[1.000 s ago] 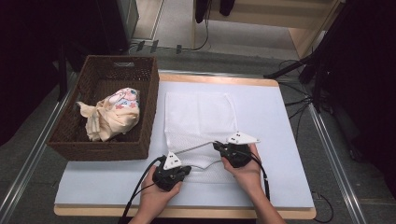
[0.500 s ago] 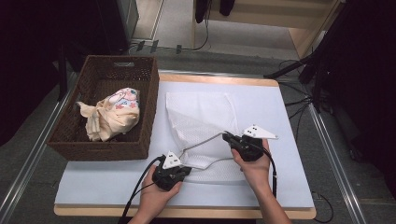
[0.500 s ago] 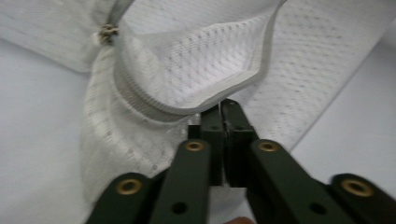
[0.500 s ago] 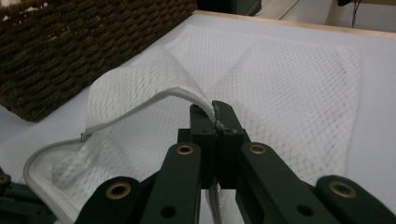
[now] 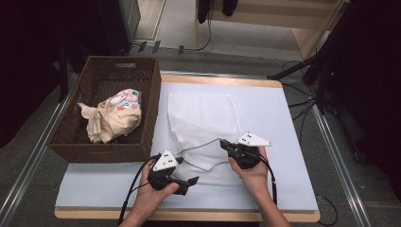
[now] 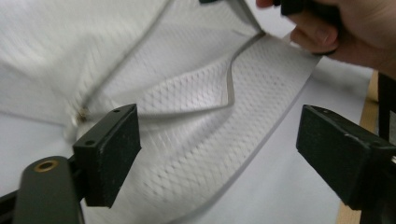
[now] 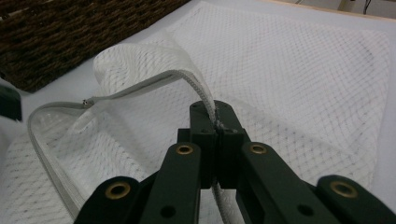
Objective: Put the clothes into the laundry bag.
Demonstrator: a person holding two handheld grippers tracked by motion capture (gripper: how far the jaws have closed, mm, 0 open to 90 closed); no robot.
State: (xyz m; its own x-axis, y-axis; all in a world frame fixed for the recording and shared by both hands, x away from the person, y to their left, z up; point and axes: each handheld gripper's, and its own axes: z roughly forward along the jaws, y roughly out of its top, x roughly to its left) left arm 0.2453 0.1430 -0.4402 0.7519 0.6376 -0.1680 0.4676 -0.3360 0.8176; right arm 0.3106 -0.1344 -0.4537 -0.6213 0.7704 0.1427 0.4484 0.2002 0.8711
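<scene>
A white mesh laundry bag (image 5: 203, 118) lies flat on the pale table mat (image 5: 283, 123), its near end partly lifted. My right gripper (image 5: 223, 143) is shut on the bag's grey zipper edge (image 7: 187, 77), which it holds up so the mouth gapes; its jaws (image 7: 217, 123) pinch the tape. My left gripper (image 5: 190, 181) hovers at the bag's near left corner. Its jaws have just been opening and now stand wide (image 6: 217, 126), with the mesh (image 6: 177, 107) below them and neither pad touching it.
A dark wicker basket (image 5: 94, 151) stands left of the mat and holds a cream patterned cloth bundle (image 5: 113, 116). The table's wooden front edge (image 5: 189, 215) runs close under both hands. Cables and stand legs lie on the floor at the right.
The left gripper's jaws went from shut to wide open and the hand lifted slightly. The bag's zipper edge shifted right with the right gripper, and the mouth gapes wider.
</scene>
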